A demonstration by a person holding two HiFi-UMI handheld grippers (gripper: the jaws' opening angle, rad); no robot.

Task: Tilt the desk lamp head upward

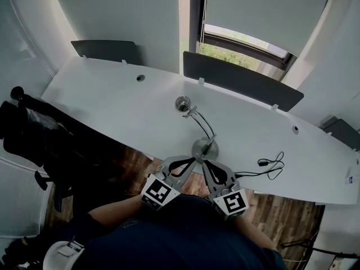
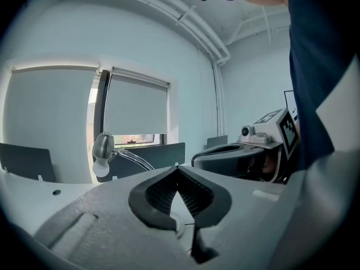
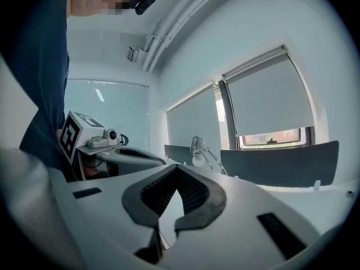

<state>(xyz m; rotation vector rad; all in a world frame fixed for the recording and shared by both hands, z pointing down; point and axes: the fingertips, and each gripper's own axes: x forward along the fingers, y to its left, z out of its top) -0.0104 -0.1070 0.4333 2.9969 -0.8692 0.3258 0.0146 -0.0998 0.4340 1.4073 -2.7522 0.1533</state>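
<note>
The desk lamp has a chrome head [image 1: 182, 103], thin curved arms and a round metal base [image 1: 203, 149] at the white desk's near edge. Its head points down at the desk [image 1: 112, 103]. My left gripper [image 1: 190, 161] and right gripper [image 1: 207, 163] sit side by side just short of the base, both shut with nothing between the jaws. In the left gripper view the shut gripper [image 2: 178, 168] points level and the lamp head [image 2: 103, 145] with its white bulb stands far off to the left. From the right gripper view, the shut gripper [image 3: 177, 168] faces the lamp head [image 3: 197, 144], well beyond it.
A black cable [image 1: 272, 166] lies coiled on the desk right of the base. Dark partition panels [image 1: 242, 81] stand along the far edge below a window with lowered blinds. A black chair [image 1: 34, 134] stands at the left. The desk has a grommet hole [image 1: 140, 78].
</note>
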